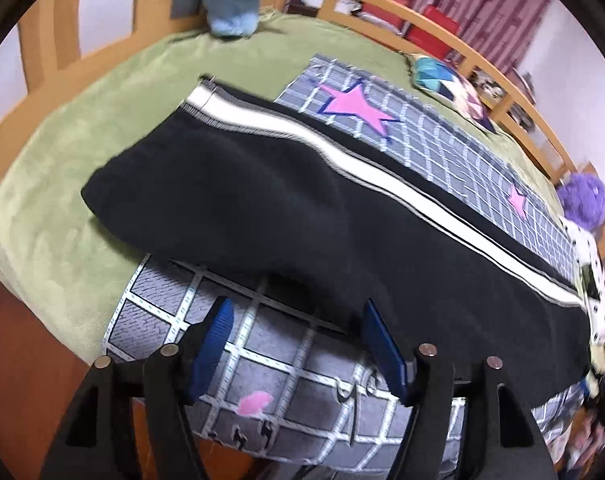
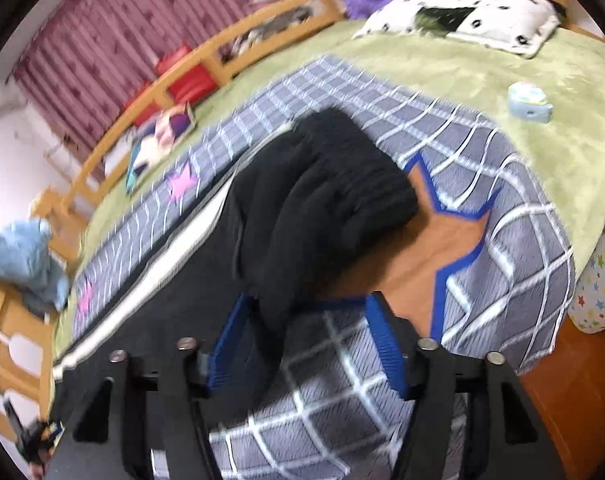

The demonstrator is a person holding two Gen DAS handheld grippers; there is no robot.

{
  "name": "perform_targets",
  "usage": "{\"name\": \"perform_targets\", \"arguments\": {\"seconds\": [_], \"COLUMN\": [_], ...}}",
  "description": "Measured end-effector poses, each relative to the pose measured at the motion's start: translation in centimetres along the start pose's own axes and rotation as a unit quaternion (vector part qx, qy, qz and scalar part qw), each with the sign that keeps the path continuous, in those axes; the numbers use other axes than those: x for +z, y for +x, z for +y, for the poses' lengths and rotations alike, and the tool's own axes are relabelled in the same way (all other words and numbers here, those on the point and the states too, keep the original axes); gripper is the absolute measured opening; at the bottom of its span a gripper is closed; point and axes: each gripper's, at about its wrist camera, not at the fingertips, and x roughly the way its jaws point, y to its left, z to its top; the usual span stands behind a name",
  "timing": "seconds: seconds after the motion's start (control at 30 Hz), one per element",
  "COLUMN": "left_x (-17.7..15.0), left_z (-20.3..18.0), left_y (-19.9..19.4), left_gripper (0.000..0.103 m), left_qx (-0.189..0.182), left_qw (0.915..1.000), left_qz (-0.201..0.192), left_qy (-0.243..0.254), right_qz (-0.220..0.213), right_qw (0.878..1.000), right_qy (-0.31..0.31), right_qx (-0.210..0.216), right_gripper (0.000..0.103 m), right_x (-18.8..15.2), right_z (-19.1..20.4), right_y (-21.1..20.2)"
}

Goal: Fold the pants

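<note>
The black pants [image 1: 302, 208] lie on a grey checked blanket [image 1: 286, 364] spread over a green-covered bed [image 1: 54, 208]. They are folded lengthwise into one long band, with a white side stripe [image 1: 342, 160] running along the far edge. In the left wrist view the long axis runs from the upper left, where the striped cuff end points toward the wooden bed frame [image 1: 46, 28], down to the lower right near a spotted pillow [image 1: 594, 280]. In the right wrist view the ribbed waistband end [image 2: 330, 184] bunches up and points toward the pillow side, lying over an orange star [image 2: 434, 248] on the blanket.

The left gripper [image 1: 298, 340] hovers just beside the pants' near edge, its blue pads apart with only blanket between them. The right gripper [image 2: 310, 340] also stands apart; a fold of black cloth hangs down between its pads, but they do not press on it.
</note>
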Motion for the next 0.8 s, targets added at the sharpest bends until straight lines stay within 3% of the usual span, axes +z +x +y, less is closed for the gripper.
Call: {"name": "perform_targets", "arguments": {"seconds": [0.1,0.27,0.3,0.33,0.4,0.43,0.47,0.53,0.6,0.7,0.77,0.8], "left_x": [-0.4,-0.7,-0.5,-0.6,-0.6,-0.6,-0.6,-0.8,-0.9,-0.6,-0.2,0.1], "left_z": [-1.8,-5.0,-5.6,-6.1,-6.8,-7.1,-7.2,-7.1,-6.4,-4.3,-2.1,-0.9], "left_y": [-1.0,-1.6,-1.4,-1.5,-1.7,-1.8,-1.9,-2.0,-1.9,-1.6,-1.7,-1.7], "left_gripper": [0.07,0.07,0.07,0.07,0.07,0.07,0.07,0.07,0.07,0.07,0.07,0.07], "left_qx": [-0.015,-0.027,-0.03,-0.032,-0.033,-0.033,-0.032,-0.026,-0.018,-0.005,0.004,0.013], "left_qw": [0.9998,0.9989,0.9988,0.9986,0.9983,0.9981,0.9979,0.9975,0.9976,0.9984,0.9987,0.9988], "left_qz": [-0.007,-0.014,-0.014,-0.014,-0.017,-0.02,-0.023,-0.03,-0.033,-0.032,-0.039,-0.041], "left_qy": [0.014,0.035,0.037,0.039,0.044,0.048,0.052,0.058,0.058,0.046,0.032,0.025], "right_qz": [-0.003,0.04,0.048,0.048,0.023,-0.001,-0.031,-0.043,-0.014,0.091,0.08,0.069], "right_qw": [0.998,0.991,0.99,0.992,0.999,1.0,0.998,0.997,0.999,0.993,0.995,0.995], "right_qy": [0.042,0.112,0.121,0.115,0.032,-0.008,-0.032,-0.026,-0.033,-0.055,-0.048,-0.047], "right_qx": [0.042,0.054,0.051,0.039,0.019,0.026,0.045,0.051,0.016,-0.047,-0.042,-0.057], "right_gripper": [0.066,0.068,0.054,0.023,0.012,0.011,0.011,0.015,0.023,0.031,0.038,0.052], "right_x": [1.4,2.8,3.3,3.7,5.5,6.2,7.1,7.7,7.4,5.5,4.5,4.2], "right_z": [-0.9,-1.7,-1.4,-1.0,1.6,2.7,3.4,3.1,2.3,0.7,-0.2,-0.2], "right_y": [2.0,8.1,9.1,9.3,8.2,6.9,5.0,4.1,5.5,9.3,8.4,7.5]}}
